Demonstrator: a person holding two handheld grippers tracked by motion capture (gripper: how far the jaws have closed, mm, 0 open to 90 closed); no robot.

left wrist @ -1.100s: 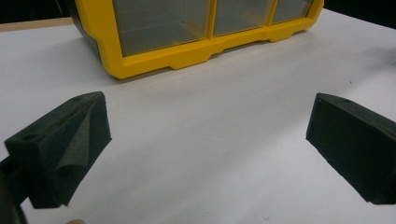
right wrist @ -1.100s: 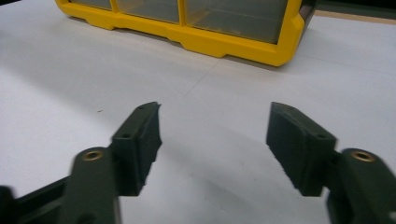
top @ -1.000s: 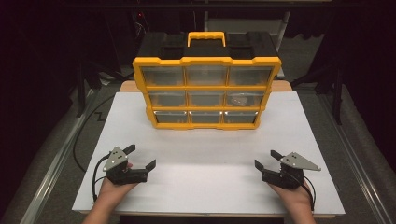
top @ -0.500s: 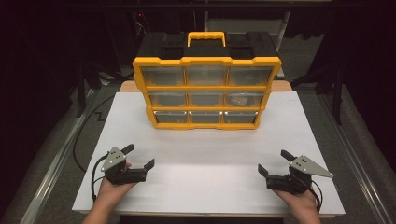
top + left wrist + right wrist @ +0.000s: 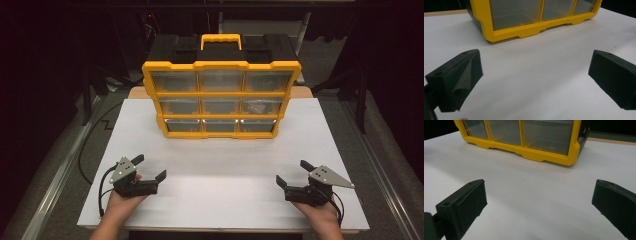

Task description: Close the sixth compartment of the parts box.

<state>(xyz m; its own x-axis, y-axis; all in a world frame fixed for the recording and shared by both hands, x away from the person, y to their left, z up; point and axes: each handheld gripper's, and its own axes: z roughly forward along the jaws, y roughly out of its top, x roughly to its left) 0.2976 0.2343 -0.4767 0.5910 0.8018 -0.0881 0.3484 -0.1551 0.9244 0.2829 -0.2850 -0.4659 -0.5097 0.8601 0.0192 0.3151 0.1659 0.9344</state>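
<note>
Right claw (image 5: pixel 290 175) — carried in the person's right hand (image 5: pixel 320 212) at the near right of the table (image 5: pixel 350 165). Its jaws have just been opening and are now spread to their widest, with nothing between them; in the right gripper view only bare white surface is seen between the two black pads (image 5: pixel 467 207). Set against the earlier high views, the claw is found a little nearer the near edge and slightly farther right, and the jaws are spread wider than a second ago.

Left claw (image 5: pixel 150 167) — held in the left hand (image 5: pixel 120 200) at the near left, jaws likewise wide apart and empty. No shift is noted against the earlier views.

Drawer organizer (image 5: pixel 221 97) — yellow frame, black back, yellow carry handle (image 5: pixel 220 40) on top, nine clear drawers in three rows. It is stood upright at the far middle of the table, well apart from both claws. The bottom row is faced in both gripper views, the left drawers (image 5: pixel 514 12) by the left claw, the right drawer (image 5: pixel 547 135) by the right claw. All drawers appear shut; small contents are faintly seen in the middle-right drawer (image 5: pixel 260 106), too blurred to be named.

Reading: with both claws open and unloaded, the work is judged to be at its very start — the organizer is untouched, and a reach forward to it is judged to be needed next.
</note>
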